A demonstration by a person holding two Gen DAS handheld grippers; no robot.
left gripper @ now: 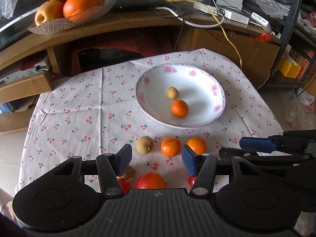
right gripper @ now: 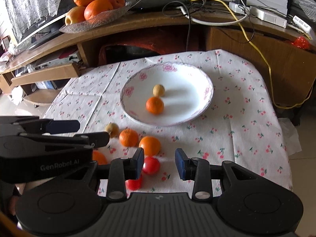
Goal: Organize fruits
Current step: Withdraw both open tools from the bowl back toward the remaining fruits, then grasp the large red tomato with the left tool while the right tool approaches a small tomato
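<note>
My left tool wide and empty, my right tool likewise, over fruit at the bench's near edge, plate holding a mandarin and longan toward the far edge

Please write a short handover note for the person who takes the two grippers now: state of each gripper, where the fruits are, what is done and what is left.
Left gripper: open, empty, hovering over the near fruits.
Right gripper: open, empty, beside it.
Done: one small orange and one brown longan lie in the flowered plate.
Left on the cherry tablecloth: a second longan, two oranges, a larger red-orange fruit near the left gripper, and two small red tomatoes. Another fruit is partly hidden behind the left finger.
The glass dish on the cabinet seems not part of the job.
</note>
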